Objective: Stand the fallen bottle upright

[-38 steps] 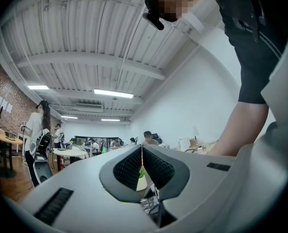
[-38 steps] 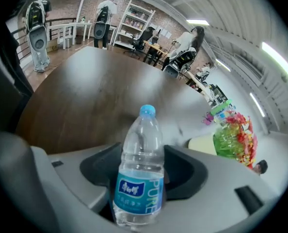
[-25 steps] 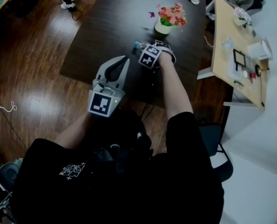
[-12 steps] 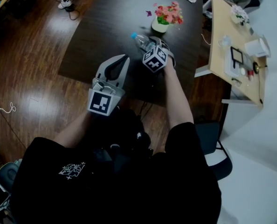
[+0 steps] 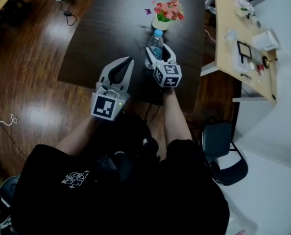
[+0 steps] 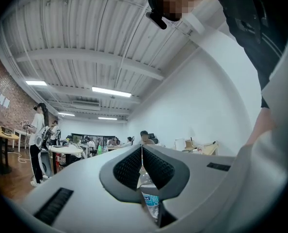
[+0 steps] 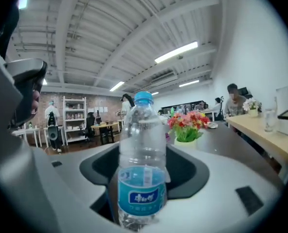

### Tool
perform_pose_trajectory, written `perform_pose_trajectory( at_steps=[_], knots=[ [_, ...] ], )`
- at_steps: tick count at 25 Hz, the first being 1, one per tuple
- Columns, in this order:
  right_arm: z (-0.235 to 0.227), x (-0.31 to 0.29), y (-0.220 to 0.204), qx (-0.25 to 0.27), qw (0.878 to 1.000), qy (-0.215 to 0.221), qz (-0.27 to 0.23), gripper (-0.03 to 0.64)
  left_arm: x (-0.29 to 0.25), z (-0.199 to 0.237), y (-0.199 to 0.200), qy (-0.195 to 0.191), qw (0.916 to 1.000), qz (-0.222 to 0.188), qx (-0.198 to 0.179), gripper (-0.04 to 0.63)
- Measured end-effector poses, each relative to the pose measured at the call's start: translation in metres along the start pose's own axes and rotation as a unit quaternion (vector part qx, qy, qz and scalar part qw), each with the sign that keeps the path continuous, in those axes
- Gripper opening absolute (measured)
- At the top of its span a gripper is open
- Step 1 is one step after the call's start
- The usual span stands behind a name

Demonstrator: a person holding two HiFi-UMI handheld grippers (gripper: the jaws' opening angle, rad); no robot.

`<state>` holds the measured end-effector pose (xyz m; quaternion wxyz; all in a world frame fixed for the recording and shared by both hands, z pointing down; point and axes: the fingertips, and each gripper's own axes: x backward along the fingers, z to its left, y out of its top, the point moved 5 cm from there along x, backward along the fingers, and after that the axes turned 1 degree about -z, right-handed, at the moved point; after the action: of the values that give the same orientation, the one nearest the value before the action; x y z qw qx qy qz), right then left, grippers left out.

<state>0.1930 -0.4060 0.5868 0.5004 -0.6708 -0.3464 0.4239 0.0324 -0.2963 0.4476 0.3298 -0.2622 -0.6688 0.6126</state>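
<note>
A clear plastic bottle [image 5: 156, 42] with a blue cap and blue label stands upright between the jaws of my right gripper [image 5: 157, 55], which is shut on its lower body over the dark table [image 5: 111, 28]. In the right gripper view the bottle [image 7: 141, 174] fills the middle, the right gripper [image 7: 144, 171] pressing its dark pads on both sides of it. Whether the bottle's base touches the table is hidden. My left gripper [image 5: 129, 61] hovers shut and empty over the table's near edge, left of the bottle. In its own view the left gripper [image 6: 142, 152] has its tips meeting.
A white pot of pink flowers [image 5: 162, 16] stands on the table just beyond the bottle. A light wooden desk [image 5: 233, 53] with small items is at the right, and a dark chair [image 5: 219, 141] is near my right side. Several people stand in the room beyond.
My right gripper has rolled and risen, bringing the bottle from lying on the table to upright. The left gripper has stayed where it was.
</note>
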Motion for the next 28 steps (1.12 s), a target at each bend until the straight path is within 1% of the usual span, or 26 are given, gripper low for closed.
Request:
perform_pose_trajectory(
  at_steps=[3,7,12,17,19,21,23,25,28],
  knots=[
    [0.003,0.007,-0.008,-0.011,0.999,-0.026,-0.029,0.325,0.001,-0.004,-0.003,-0.003,1.0000,0.000,-0.002,0.000],
    [0.005,0.008,-0.011,0.007,0.997,-0.045,-0.056,0.328,0.000,-0.008,-0.011,-0.004,1.0000,0.002,-0.002,-0.001],
    [0.005,0.010,-0.019,0.013,0.995,-0.065,-0.076,0.328,0.005,-0.008,-0.019,0.001,1.0000,0.001,0.010,-0.002],
    [0.012,0.015,-0.021,0.039,0.990,-0.082,-0.110,0.330,0.007,-0.009,-0.028,0.001,1.0000,0.000,0.007,-0.001],
    [0.014,0.017,-0.026,0.057,0.986,-0.090,-0.126,0.331,0.009,-0.010,-0.033,-0.001,1.0000,0.004,0.002,-0.001],
    [0.017,0.021,-0.026,0.078,0.983,-0.103,-0.131,0.333,0.010,-0.011,-0.038,-0.001,1.0000,0.007,0.001,-0.001],
    [0.021,0.024,-0.028,0.089,0.981,-0.103,-0.136,0.334,0.012,-0.011,-0.041,-0.001,1.0000,0.009,0.002,-0.001],
    [0.024,0.025,-0.033,0.088,0.981,-0.095,-0.141,0.337,0.014,-0.012,-0.041,-0.002,1.0000,0.008,0.002,-0.002],
    [0.025,0.027,-0.035,0.086,0.982,-0.095,-0.138,0.344,0.017,-0.012,-0.039,-0.004,0.9999,0.010,0.001,-0.001]
  ],
)
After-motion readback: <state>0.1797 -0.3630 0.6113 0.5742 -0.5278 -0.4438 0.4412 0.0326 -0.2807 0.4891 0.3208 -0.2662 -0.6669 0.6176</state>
